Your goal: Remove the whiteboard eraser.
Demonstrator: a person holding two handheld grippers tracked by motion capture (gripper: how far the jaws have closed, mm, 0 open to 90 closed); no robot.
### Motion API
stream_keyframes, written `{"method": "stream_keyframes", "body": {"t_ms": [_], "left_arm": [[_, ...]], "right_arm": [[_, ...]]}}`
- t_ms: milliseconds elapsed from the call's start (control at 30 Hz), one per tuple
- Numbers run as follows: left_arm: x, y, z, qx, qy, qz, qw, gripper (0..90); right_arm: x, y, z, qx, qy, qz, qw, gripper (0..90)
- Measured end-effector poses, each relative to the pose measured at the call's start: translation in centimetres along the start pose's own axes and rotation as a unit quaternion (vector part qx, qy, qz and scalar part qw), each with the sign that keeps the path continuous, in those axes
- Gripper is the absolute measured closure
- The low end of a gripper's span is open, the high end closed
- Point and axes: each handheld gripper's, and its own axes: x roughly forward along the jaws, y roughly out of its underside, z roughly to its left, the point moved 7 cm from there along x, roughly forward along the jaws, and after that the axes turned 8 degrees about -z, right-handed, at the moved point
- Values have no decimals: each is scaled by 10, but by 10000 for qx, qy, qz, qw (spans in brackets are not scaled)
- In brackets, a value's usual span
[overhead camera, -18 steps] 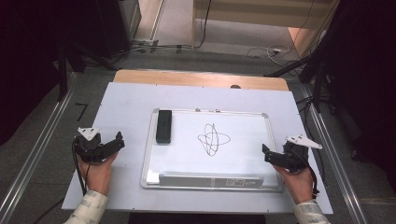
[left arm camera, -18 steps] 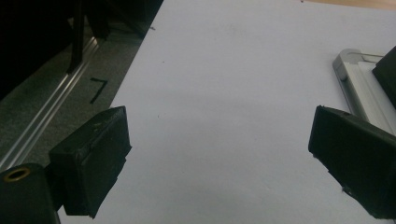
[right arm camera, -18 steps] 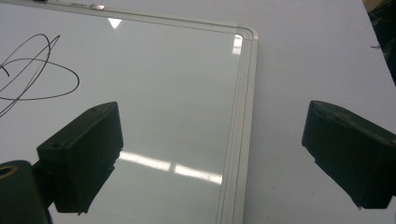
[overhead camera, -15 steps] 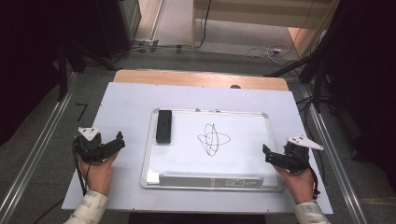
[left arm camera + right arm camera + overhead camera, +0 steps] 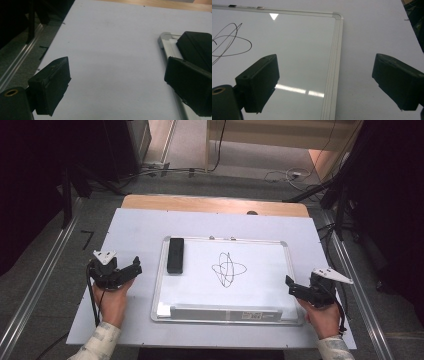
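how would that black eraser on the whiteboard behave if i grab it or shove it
The black eraser is a flat, long block lying on its broad face, so it probably won't roll or tip. On the glossy whiteboard it would likely slide easily when pushed. It looks small and stiff, probably light; the open left claw seems wide enough to take it across its narrow width.

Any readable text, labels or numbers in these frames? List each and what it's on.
No text can be read.
Label strip on the bottom tray of the silver-framed whiteboard, high view: dark print, too small and blurred to read.
Small tabs on the whiteboard's top edge, right gripper view: nothing legible.
Black pen scribble on the board: looping lines, no letters or digits.
Black rectangular eraser: no marking visible.
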Motion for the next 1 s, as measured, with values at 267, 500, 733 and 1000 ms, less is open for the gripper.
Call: {"method": "stream_keyframes", "body": {"t_ms": [267, 500, 733, 1000], "left_arm": [[12, -7, -26, 41, 248, 76, 9997, 69], [31, -11, -67, 249, 549, 252, 9979, 96], [50, -15, -95, 368, 587, 412, 9967, 98], [70, -19, -115, 452, 652, 452, 9958, 183]], "right_arm": [[1, 2, 1, -4, -2, 53, 10000, 60], [1, 2, 2, -29, 5, 71, 10000, 73], [1, 3, 2, -32, -2, 98, 9999, 73], [2, 3, 2, -43, -16, 105, 9999, 73]]}}
